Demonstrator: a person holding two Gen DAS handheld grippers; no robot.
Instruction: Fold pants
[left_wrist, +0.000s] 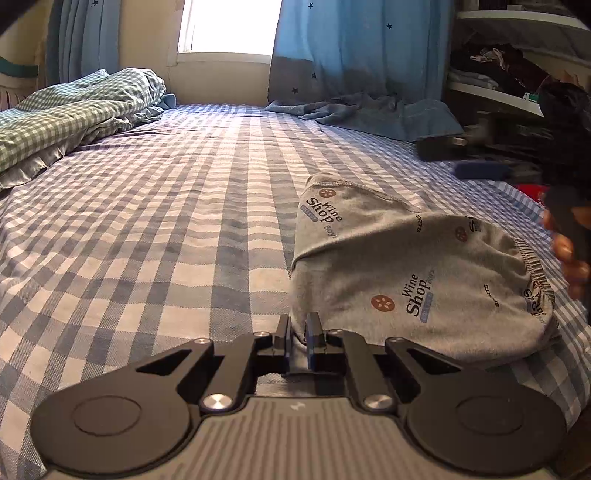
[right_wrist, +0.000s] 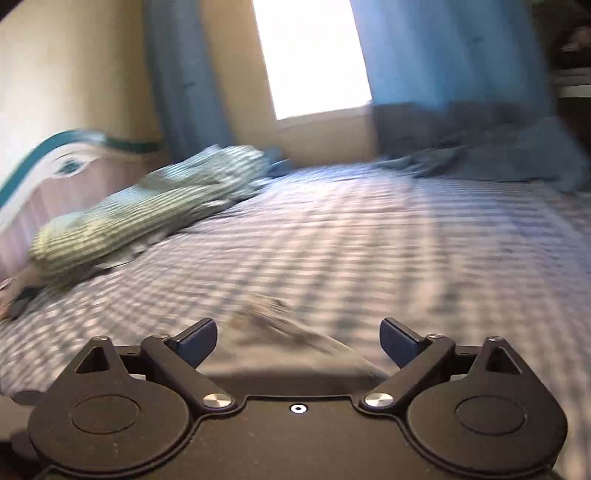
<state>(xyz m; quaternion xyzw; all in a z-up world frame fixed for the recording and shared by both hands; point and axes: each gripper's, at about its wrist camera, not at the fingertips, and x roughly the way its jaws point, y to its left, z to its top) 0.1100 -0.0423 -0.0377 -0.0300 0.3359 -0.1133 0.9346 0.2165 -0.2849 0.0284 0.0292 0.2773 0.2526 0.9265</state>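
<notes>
The left gripper (left_wrist: 300, 334) has its 2 fingers drawn nearly together on the near left corner of the pants (left_wrist: 417, 273), with a fold of grey cloth pinched between them. From that grip the garment runs away toward 1 o'clock as a compact, already doubled bundle printed with "Wine Shop" lettering, its gathered elastic waistband (left_wrist: 532, 266) curving round at 3 o'clock. It lies on the checked bedsheet (left_wrist: 147, 221), on the right half of the bed as this camera sees it. Past it, at 2 o'clock, the right gripper (left_wrist: 476, 170) shows only as a dark blur, with the person's fingers (left_wrist: 565, 251) at the frame edge.

In the right wrist view the right gripper (right_wrist: 298, 341) stands with its fingers spread wide and nothing between them; a grey hump of the pants (right_wrist: 291, 350) sits just ahead of it at 12 o'clock. The picture is smeared, so whether the tips touch the cloth cannot be told.

Further out lie a rumpled checked quilt (left_wrist: 74, 110) at 10 o'clock, a blue cloth (left_wrist: 369, 110) at 1 o'clock below the starred curtain (left_wrist: 362, 48), and the window (left_wrist: 229, 26) at 12.

The fabric looks like light, soft jersey: limp, prone to sag and slide off its own layers, not fragile. A grip on the corners or the stitched hem, taking every layer at once, seems best; the thicker waistband would give the firmest hold.
</notes>
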